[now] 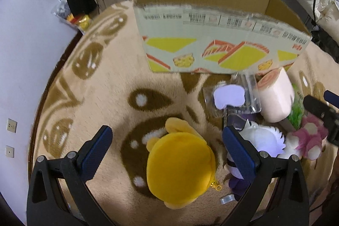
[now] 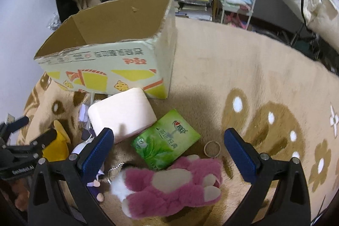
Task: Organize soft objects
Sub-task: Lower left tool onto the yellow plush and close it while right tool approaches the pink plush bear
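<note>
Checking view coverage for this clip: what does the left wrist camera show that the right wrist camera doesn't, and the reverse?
Only the left wrist view shows the yellow plush whole between the open left tongs, the white-haired doll's head and a clear plastic packet.

Only the right wrist view shows the green tissue pack's face, a metal key ring, and the pink plush whole between the open right tongs.

Both show the open cardboard box, the pink roll cushion and the patterned blanket.
</note>
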A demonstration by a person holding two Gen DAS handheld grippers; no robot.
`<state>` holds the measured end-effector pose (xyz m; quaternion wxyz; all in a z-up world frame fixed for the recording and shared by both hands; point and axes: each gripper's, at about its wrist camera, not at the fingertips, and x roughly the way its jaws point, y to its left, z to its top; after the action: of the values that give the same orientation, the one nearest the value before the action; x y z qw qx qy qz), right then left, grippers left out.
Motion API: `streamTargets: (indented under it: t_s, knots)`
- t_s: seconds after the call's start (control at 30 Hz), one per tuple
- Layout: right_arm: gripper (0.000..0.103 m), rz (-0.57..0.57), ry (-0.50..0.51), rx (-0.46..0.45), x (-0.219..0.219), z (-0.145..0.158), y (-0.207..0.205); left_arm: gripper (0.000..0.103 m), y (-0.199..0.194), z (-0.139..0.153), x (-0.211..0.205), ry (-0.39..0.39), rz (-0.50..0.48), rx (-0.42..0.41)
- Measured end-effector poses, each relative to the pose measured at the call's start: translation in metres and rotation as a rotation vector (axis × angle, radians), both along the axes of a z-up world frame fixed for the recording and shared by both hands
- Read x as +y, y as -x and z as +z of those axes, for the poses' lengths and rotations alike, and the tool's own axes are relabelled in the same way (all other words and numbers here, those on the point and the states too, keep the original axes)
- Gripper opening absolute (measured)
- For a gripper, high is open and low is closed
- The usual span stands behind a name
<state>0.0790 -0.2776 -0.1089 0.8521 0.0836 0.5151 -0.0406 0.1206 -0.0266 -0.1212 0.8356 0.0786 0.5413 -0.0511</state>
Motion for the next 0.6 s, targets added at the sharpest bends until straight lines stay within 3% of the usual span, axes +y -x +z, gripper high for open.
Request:
streamTargets:
  t_s: [0.3,0.6]
  knots:
    - [0.103,-0.024,-0.068,0.062,-0.010,-0.012,-0.002,0.102,-0.005,-0.022,0.002,0.017,0.016,0.107]
    - [0.103,-0.059,-0.088,0.141,-0.015,-0.023,0.008,0.102,-0.009,-0.033,0.007,0.026,0.025,0.158]
